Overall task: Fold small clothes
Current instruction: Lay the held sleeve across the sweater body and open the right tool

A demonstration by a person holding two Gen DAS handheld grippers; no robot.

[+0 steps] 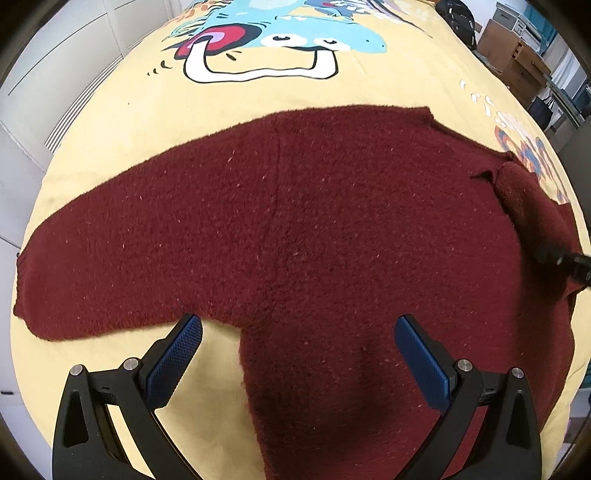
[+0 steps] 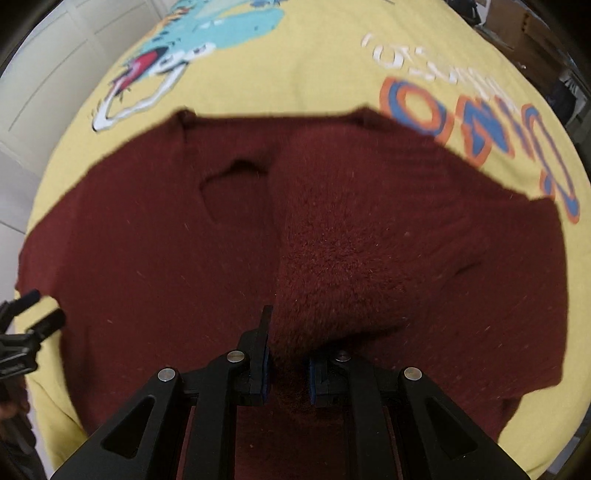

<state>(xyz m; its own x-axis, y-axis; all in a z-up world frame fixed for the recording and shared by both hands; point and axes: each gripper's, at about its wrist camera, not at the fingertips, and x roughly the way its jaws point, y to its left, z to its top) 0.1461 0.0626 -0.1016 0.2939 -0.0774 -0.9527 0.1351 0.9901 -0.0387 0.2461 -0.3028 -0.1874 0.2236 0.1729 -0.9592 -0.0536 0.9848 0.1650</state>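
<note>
A dark red fuzzy sweater (image 1: 332,221) lies spread on a yellow cartoon-print blanket (image 1: 258,96). One sleeve (image 1: 110,258) stretches flat to the left. My left gripper (image 1: 298,325) hangs open just above the sweater near that sleeve's armpit, with nothing between its blue pads (image 1: 173,358). In the right wrist view my right gripper (image 2: 290,354) is shut on the other sleeve (image 2: 332,258), which is drawn across the sweater's body (image 2: 147,258). The neck opening (image 2: 229,184) shows beside it. The left gripper (image 2: 42,308) appears at the left edge, and the right gripper (image 1: 565,260) at the right edge of the left wrist view.
The blanket (image 2: 295,74) covers the whole work surface, with bare yellow around the sweater. White cabinet doors (image 1: 55,92) stand past the left edge. Cardboard boxes and a wooden drawer unit (image 1: 517,48) and a black bag (image 1: 458,14) sit beyond the far right.
</note>
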